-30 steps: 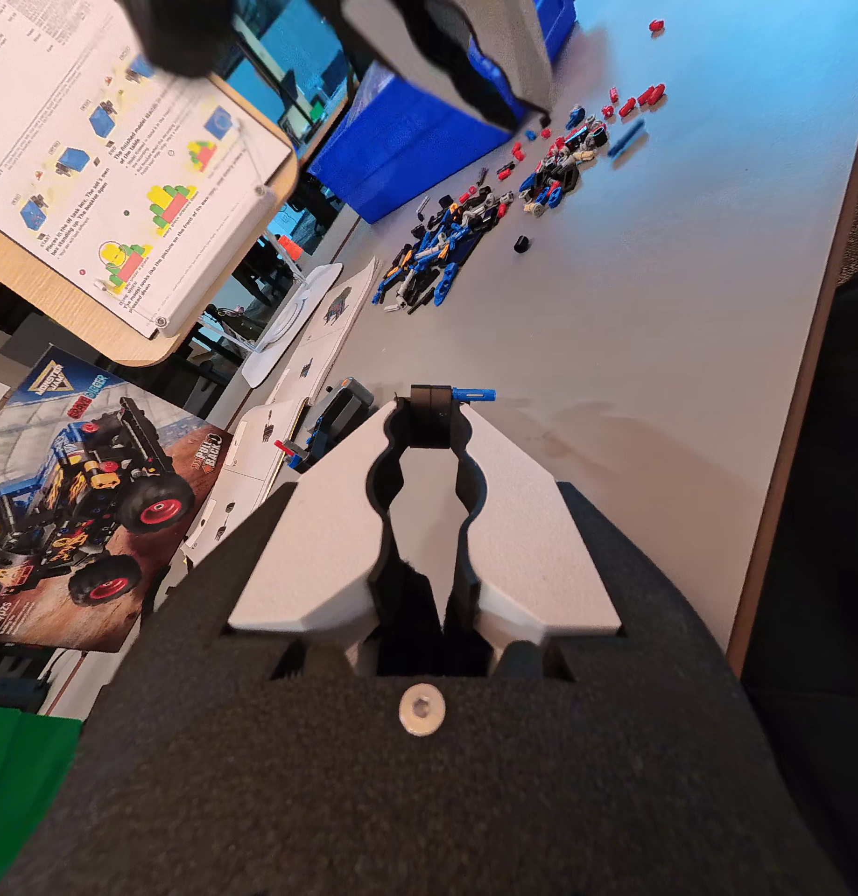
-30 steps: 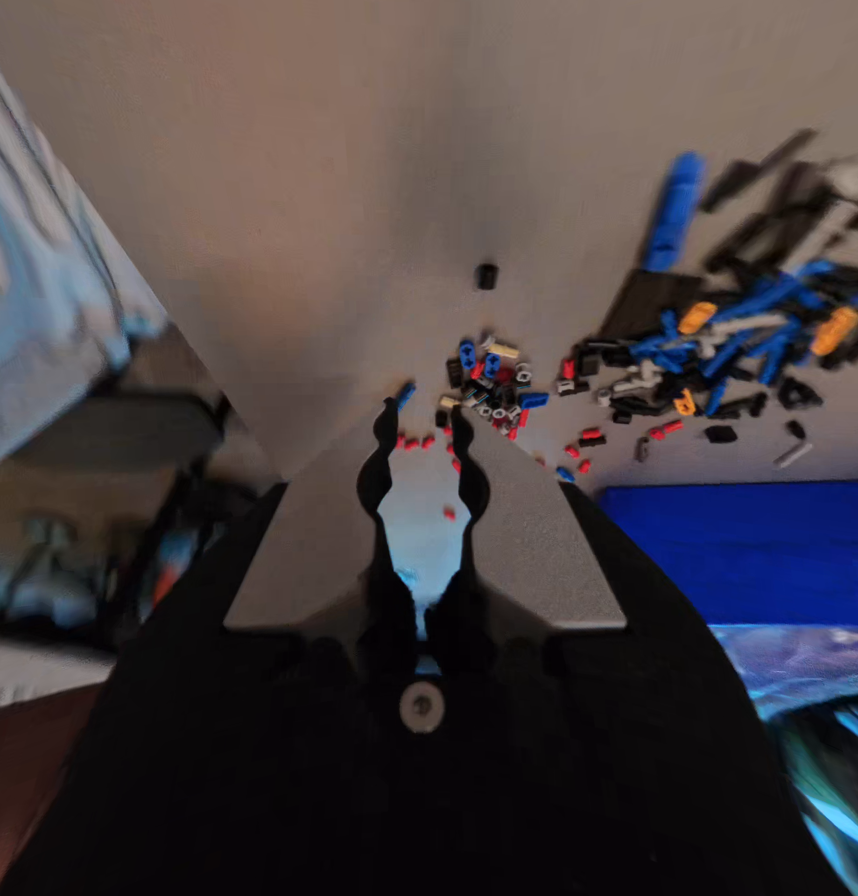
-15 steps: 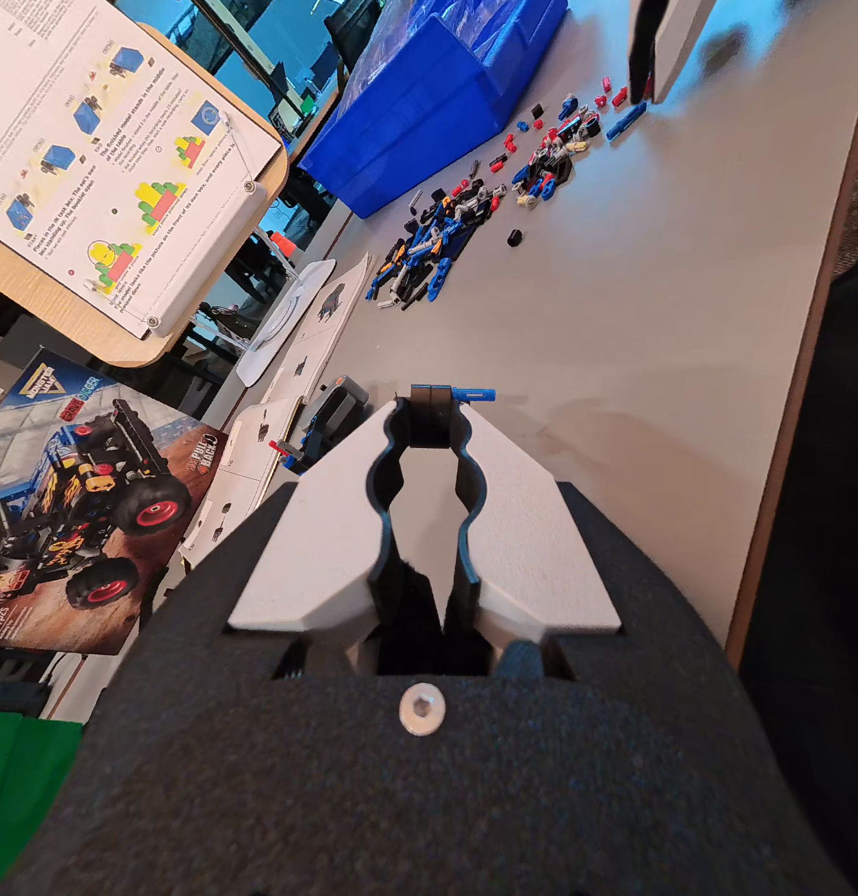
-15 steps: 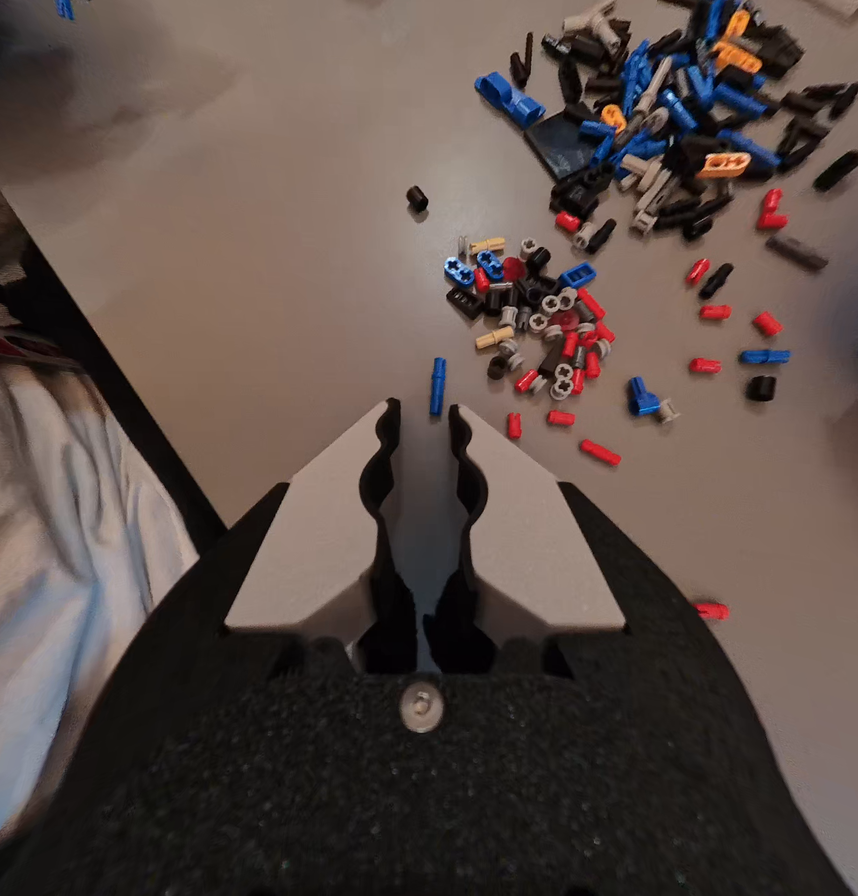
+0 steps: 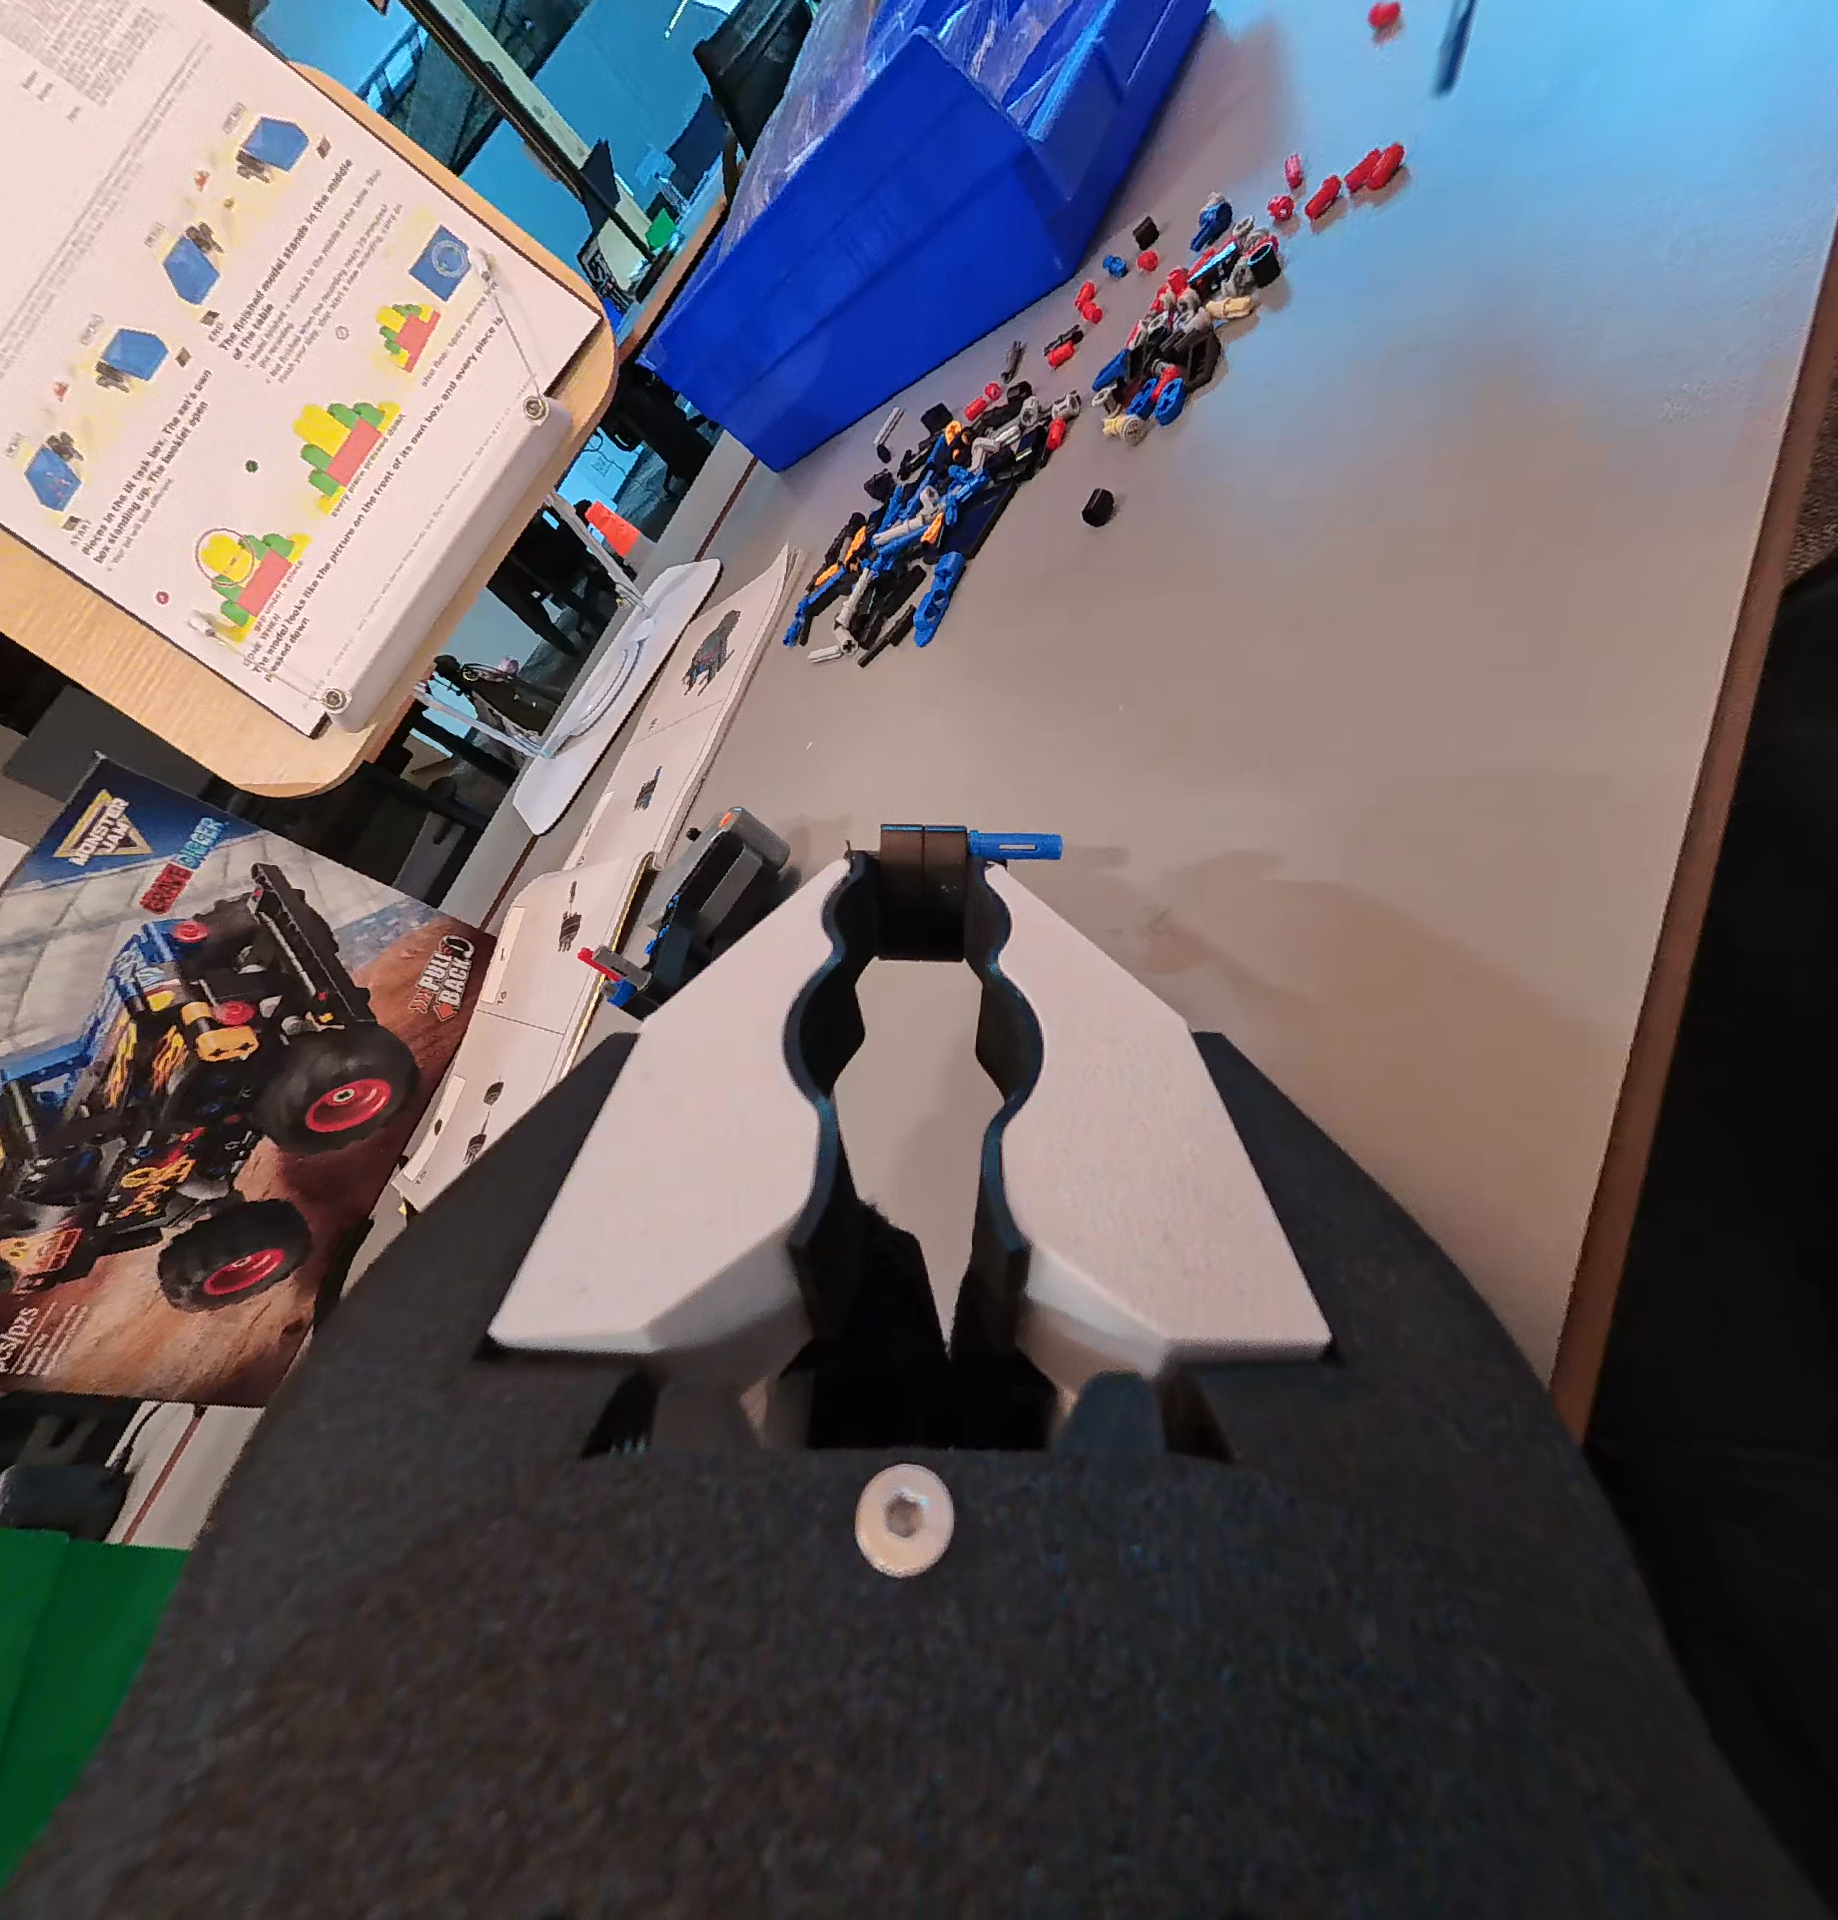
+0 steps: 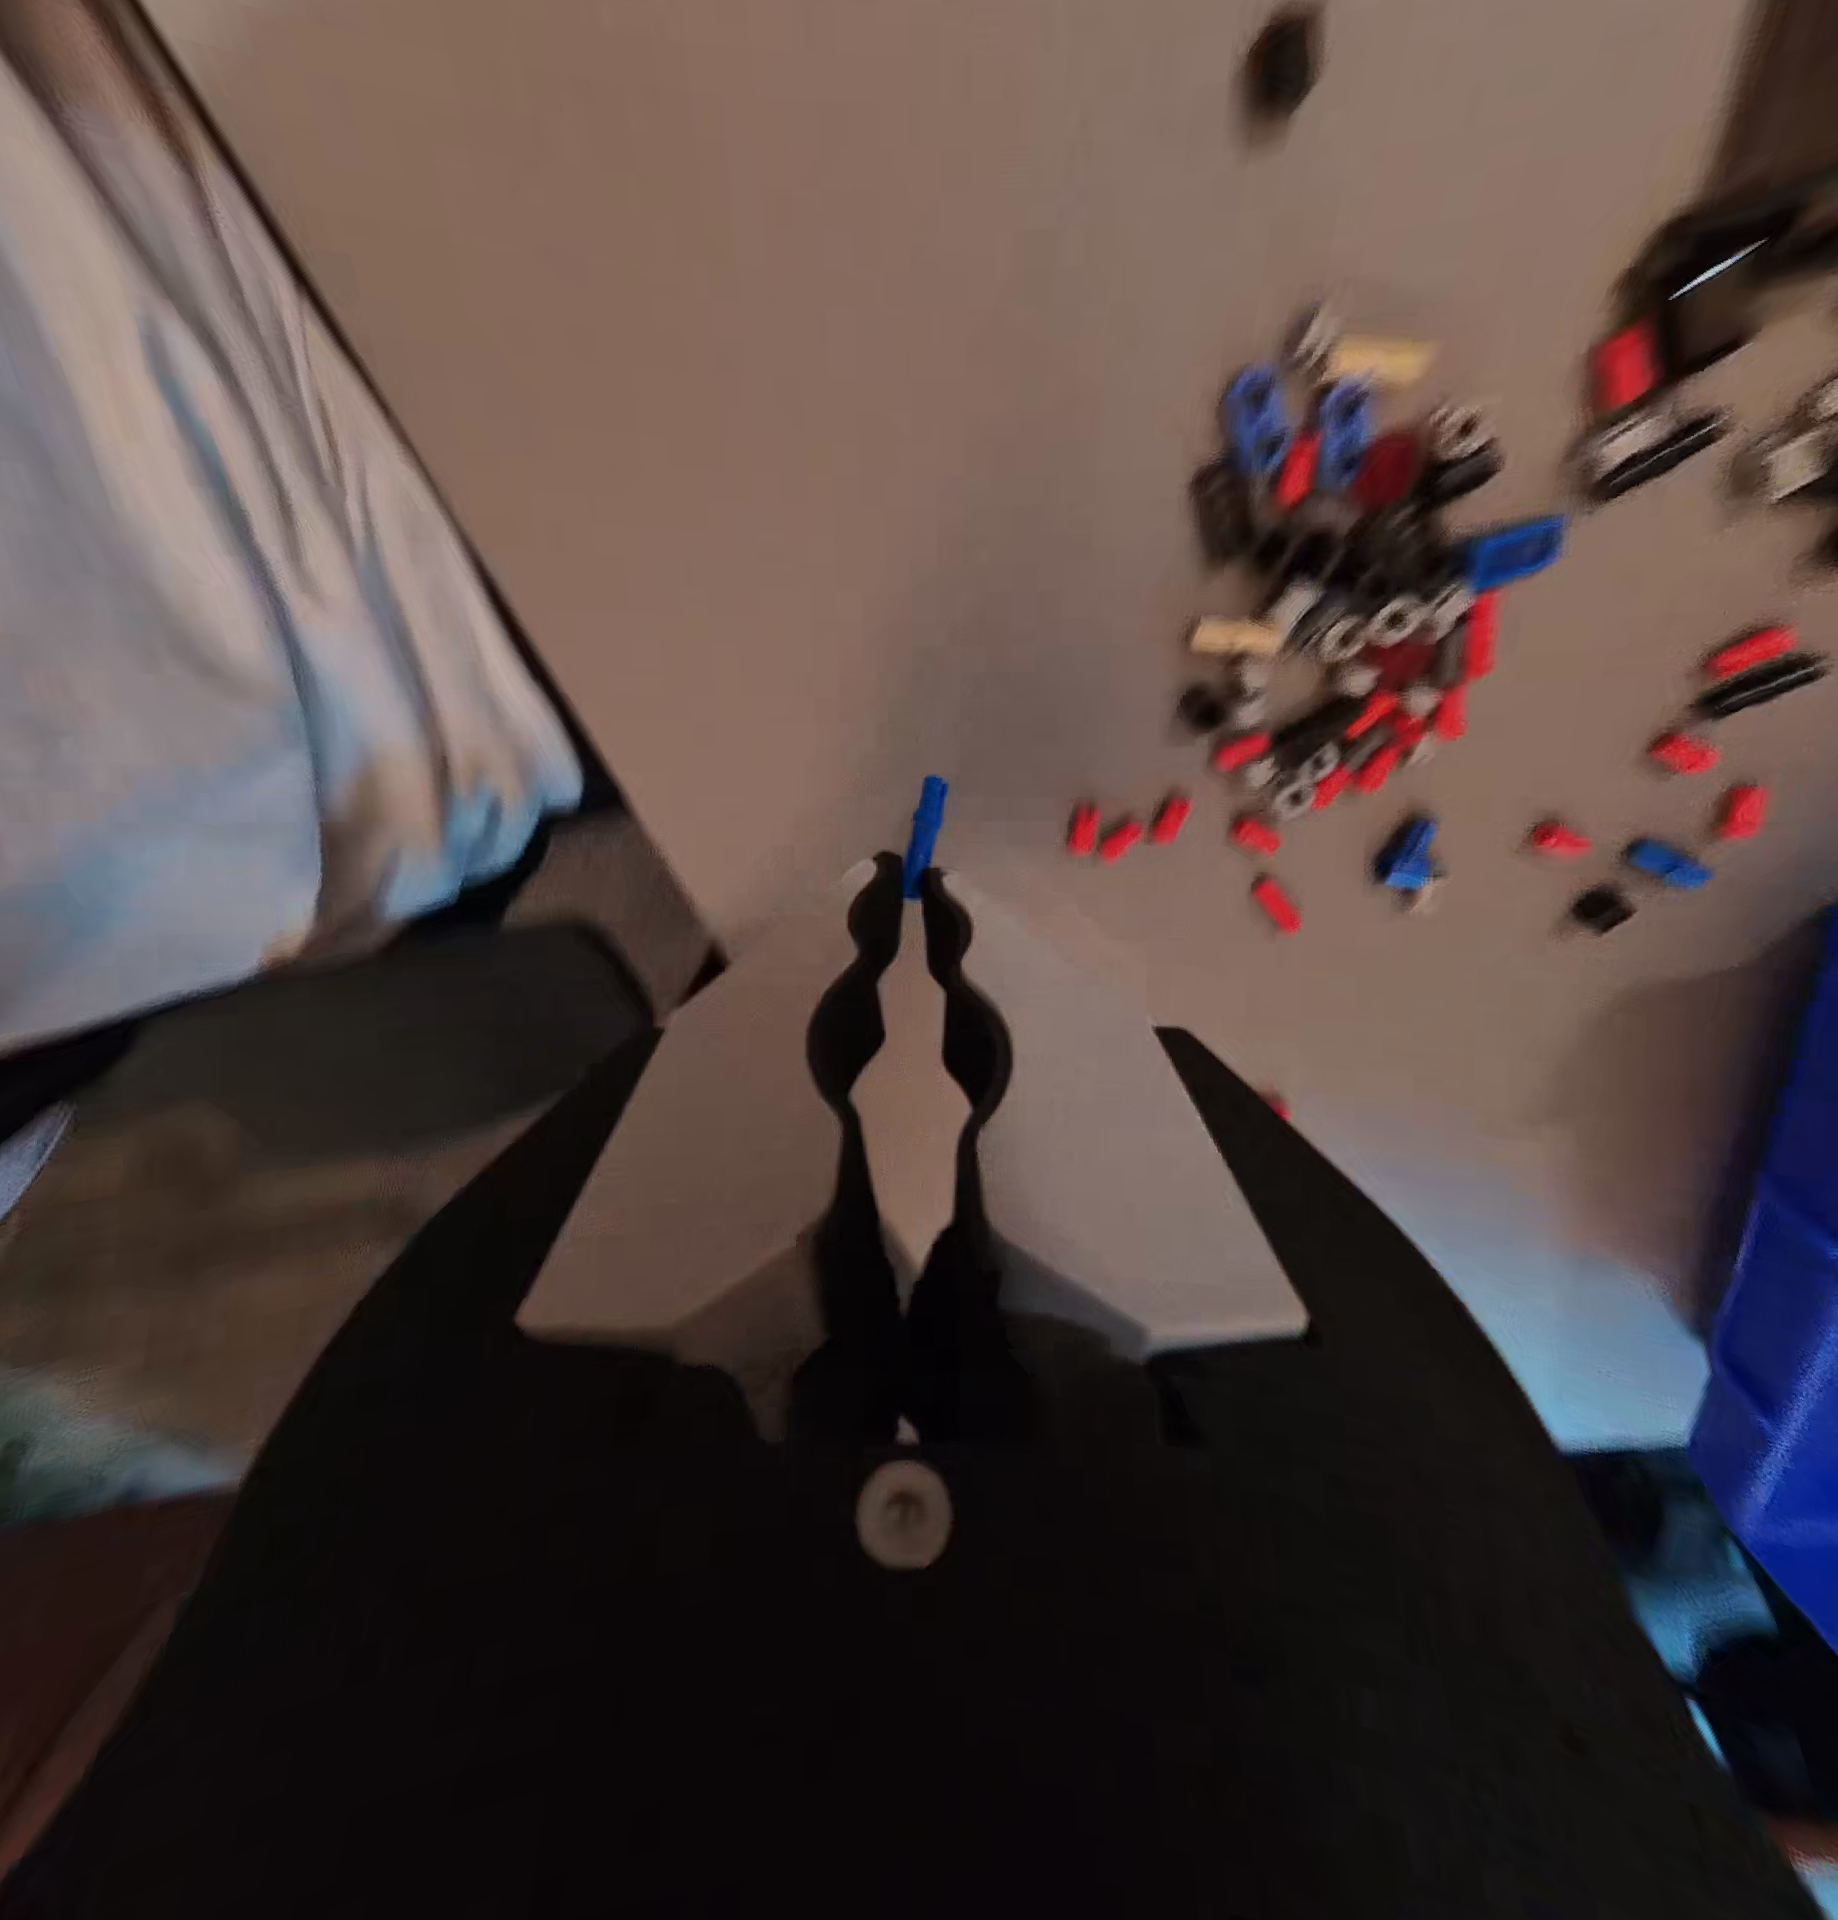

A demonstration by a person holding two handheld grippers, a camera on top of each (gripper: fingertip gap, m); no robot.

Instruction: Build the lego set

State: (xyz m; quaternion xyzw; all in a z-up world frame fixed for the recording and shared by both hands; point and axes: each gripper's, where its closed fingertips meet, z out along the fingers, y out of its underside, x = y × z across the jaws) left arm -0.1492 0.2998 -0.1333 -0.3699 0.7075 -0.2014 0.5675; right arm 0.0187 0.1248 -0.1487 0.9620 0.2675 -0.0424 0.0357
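Observation:
My left gripper (image 5: 923, 894) is shut on a black lego piece (image 5: 923, 883) with a blue pin (image 5: 1014, 845) sticking out to its right, held above the grey table (image 5: 1310, 727). My right gripper (image 6: 907, 883) is shut on a small blue pin (image 6: 923, 831), which points forward from the fingertips, lifted off the table (image 6: 790, 416); this view is blurred. Loose lego parts lie in a small pile (image 6: 1330, 603) to the right of the right gripper. The same piles show far ahead in the left wrist view (image 5: 1175, 332), with a larger blue and black pile (image 5: 925, 520).
A blue bin (image 5: 894, 229) stands at the back of the table. A grey pull-back motor block (image 5: 723, 883), white booklet pages (image 5: 686, 707), the set's box (image 5: 167, 1060) and an instruction board (image 5: 219, 364) lie to the left. The table edge (image 5: 1673, 935) runs along the right. Spacing between my two grippers at the tips: around 25 centimetres. My left gripper is the nearer one to the grey pull-back motor block (image 5: 723, 883): about 11 centimetres, against 30 centimetres.
My right gripper has closed on the blue pin that lay in front of it and lifted it off the table. My left gripper holds the black piece still.

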